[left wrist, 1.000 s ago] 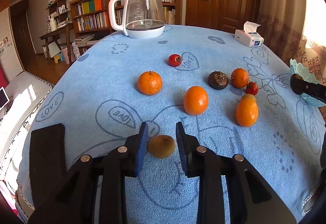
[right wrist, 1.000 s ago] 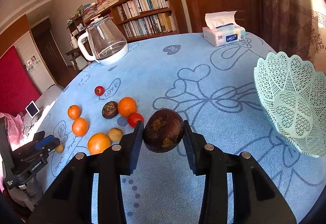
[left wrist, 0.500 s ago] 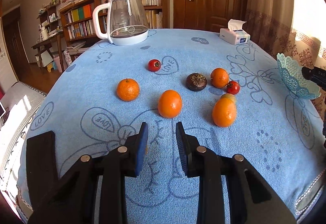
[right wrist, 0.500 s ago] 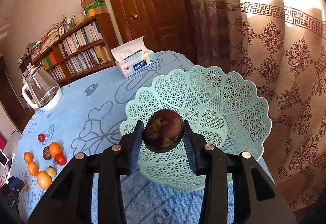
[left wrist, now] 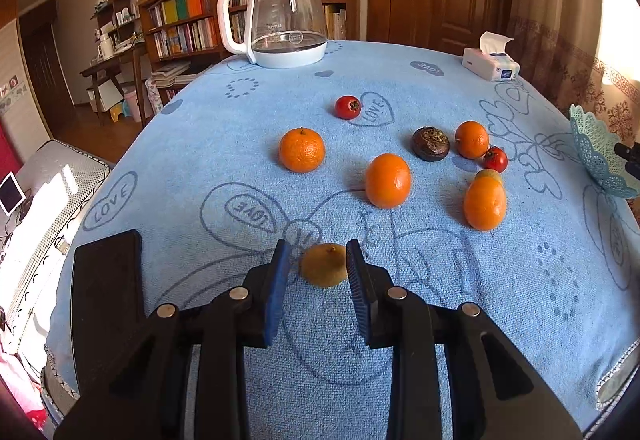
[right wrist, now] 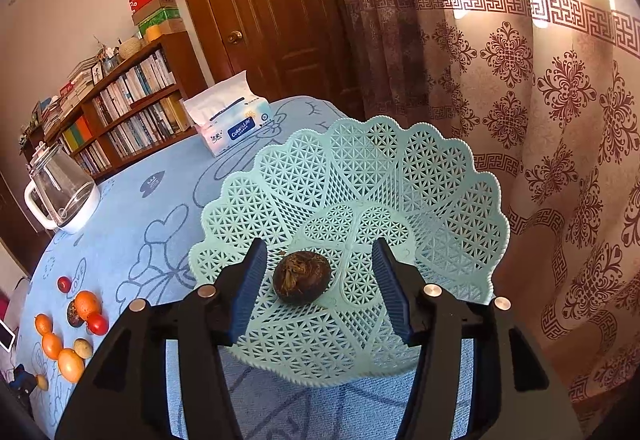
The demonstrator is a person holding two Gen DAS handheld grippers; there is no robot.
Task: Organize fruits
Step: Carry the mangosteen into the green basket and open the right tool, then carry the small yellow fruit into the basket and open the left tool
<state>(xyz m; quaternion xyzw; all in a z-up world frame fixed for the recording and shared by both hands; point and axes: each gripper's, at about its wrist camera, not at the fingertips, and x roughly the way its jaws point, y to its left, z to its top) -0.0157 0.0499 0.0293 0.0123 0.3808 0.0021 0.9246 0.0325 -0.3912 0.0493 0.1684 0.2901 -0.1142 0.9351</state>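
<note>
My right gripper (right wrist: 320, 280) is open above the mint lattice basket (right wrist: 440, 199). A dark brown mangosteen (right wrist: 302, 277) lies in the basket between the pads, touching neither. My left gripper (left wrist: 320, 272) is open around a kiwi (left wrist: 324, 264) that rests on the blue cloth, with a small gap on each side. Beyond it lie several oranges, such as one (left wrist: 387, 180) in the middle, two red tomatoes, one (left wrist: 347, 107) at the back, a second mangosteen (left wrist: 430, 143) and another kiwi (left wrist: 489, 173).
A glass kettle (left wrist: 286, 19) stands at the far edge of the table and a tissue pack (left wrist: 490, 59) at the far right. The basket (left wrist: 596, 155) sits at the table's right edge, near the curtain (right wrist: 560, 119). A black block (left wrist: 106, 304) lies at my left.
My right gripper moved over the basket, opened and let the mangosteen drop into it. My left gripper lowered again, so the kiwi shows between its fingers once more.
</note>
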